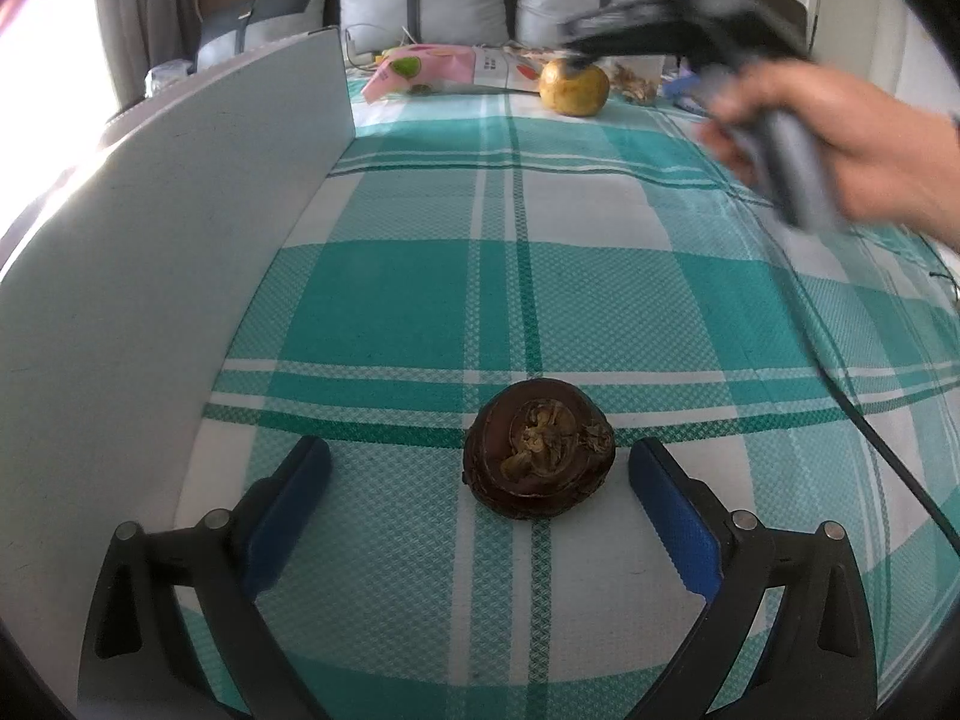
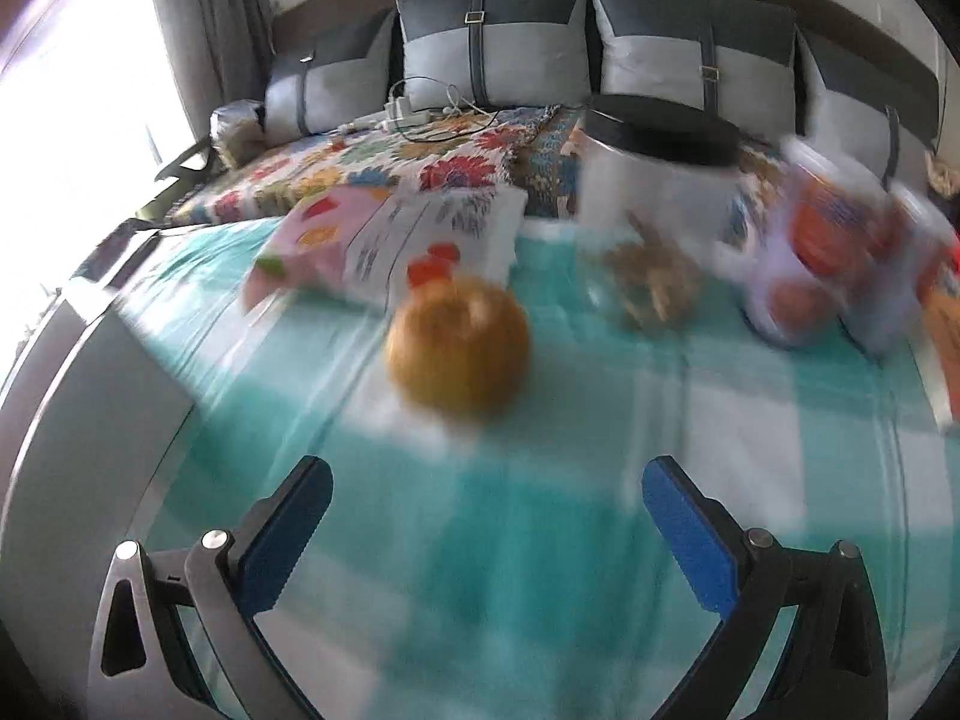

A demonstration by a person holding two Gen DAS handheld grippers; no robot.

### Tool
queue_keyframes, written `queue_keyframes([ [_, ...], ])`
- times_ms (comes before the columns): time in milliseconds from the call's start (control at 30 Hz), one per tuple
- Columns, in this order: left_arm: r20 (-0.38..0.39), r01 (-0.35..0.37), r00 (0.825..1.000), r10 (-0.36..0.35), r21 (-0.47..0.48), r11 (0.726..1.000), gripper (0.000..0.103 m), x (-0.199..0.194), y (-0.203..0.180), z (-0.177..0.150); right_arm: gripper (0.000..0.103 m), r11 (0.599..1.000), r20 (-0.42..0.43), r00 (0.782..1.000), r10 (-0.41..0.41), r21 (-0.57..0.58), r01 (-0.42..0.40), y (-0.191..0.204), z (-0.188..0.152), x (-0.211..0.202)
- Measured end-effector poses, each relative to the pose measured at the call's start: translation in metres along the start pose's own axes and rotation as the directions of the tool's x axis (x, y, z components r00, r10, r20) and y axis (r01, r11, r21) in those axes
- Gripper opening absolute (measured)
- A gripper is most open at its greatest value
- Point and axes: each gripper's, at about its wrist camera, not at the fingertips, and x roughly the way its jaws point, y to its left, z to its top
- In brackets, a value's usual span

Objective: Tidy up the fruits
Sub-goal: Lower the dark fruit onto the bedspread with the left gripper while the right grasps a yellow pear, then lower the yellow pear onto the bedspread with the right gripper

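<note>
A dark brown mangosteen (image 1: 538, 449) lies on the teal checked cloth (image 1: 420, 300) between the tips of my left gripper (image 1: 480, 465), which is open and not touching it. A yellow-orange fruit (image 1: 573, 87) lies at the far end of the cloth. My right gripper (image 1: 579, 57), held in a hand, hovers blurred above that fruit. In the right wrist view the yellow fruit (image 2: 459, 345) lies ahead of my open, empty right gripper (image 2: 487, 489), slightly left of centre. That view is motion-blurred.
A grey board (image 1: 180, 210) stands along the left side of the cloth. Beyond the yellow fruit lie a printed pink bag (image 2: 384, 240), a black-lidded white jar (image 2: 654, 174), dry peels (image 2: 654, 282) and packaged fruit (image 2: 828, 264). Pillows (image 2: 498, 42) line the back. A black cable (image 1: 870, 432) crosses at right.
</note>
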Motion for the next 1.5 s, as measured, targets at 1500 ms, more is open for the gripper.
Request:
queue_keyframes([
  [1500, -0.001, -0.001, 1.0, 0.001, 0.0, 1.0, 0.101, 0.001, -0.001, 0.001, 0.103, 0.995, -0.069, 0.995, -0.078, -0.067, 0.073, -0.016, -0.272, -0.177],
])
